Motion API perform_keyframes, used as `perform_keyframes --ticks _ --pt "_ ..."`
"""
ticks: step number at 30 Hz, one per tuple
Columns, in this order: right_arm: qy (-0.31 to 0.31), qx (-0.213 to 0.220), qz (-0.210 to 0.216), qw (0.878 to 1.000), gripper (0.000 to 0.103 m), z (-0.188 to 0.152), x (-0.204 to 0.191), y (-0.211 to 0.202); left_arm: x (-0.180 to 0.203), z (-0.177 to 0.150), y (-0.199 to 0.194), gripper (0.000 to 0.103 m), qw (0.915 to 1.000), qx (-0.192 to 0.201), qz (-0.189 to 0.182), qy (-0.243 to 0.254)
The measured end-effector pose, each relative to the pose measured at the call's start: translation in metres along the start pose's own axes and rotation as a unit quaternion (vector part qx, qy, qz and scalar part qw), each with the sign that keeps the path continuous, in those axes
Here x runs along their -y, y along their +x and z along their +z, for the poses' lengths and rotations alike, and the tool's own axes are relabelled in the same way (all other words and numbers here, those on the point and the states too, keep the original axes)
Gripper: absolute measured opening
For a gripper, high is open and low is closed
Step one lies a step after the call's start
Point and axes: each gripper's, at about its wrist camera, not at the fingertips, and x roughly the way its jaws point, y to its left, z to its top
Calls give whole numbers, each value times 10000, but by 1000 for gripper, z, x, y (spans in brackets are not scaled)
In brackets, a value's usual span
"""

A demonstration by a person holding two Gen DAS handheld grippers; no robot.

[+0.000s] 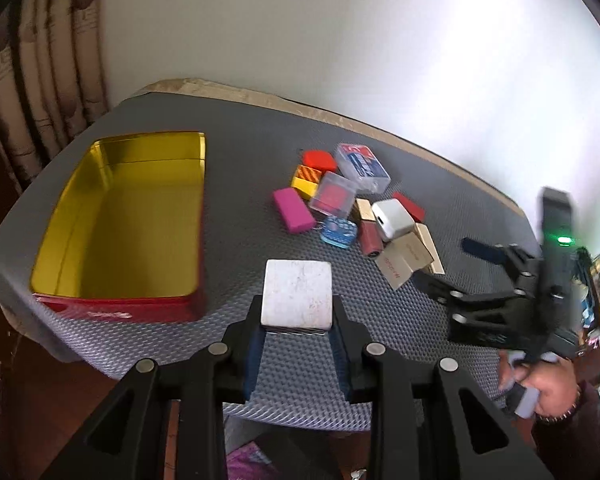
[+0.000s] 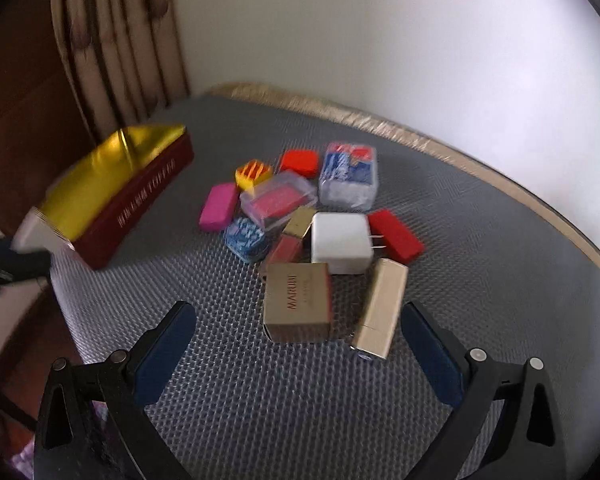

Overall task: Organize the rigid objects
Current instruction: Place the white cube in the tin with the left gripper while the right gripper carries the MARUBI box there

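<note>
On the left of the grey mat (image 1: 228, 184) stands the red tin (image 1: 120, 224) with its gold inside, open and with nothing in it. Just right of it, the left gripper (image 1: 297, 332) pinches a flat white block (image 1: 297, 294) between its blue pads, above the mat. In the middle lies a pile of small things: a pink eraser (image 1: 294, 210), a clear case (image 1: 334, 199), a white charger (image 2: 342, 240), a brown box (image 2: 298, 306) and a beige bar (image 2: 380, 308). On the right, the right gripper (image 2: 296, 356) has its jaws spread wide and holds nothing, with the box and the bar between its fingers but not touched
</note>
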Motion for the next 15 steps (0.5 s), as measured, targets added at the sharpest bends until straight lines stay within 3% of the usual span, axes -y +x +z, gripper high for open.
perform_keyframes --ticks 3,8,9,10,12,15 --pt "-21 -276 -38 9996 87 3 -3 16 -14 4 -9 30 9999 61 76 -104" --pt "-76 -573 -131 9982 82 9 2 35 -50 22 -19 30 9989 166 368 -252" --pt "-90 -681 -85 9976 68 9 1 39 -59 28 -18 30 9983 164 487 -266" --pt "-81 -803 -45 9967 44 11 2 45 -67 34 -15 30 9979 146 556 -292" --pt "-9 -993 63 9950 41 11 3 53 -85 47 -8 30 9977 116 584 -336" --pt "22 -932 170 9955 40 11 4 51 -109 69 8 30 9962 58 802 -329"
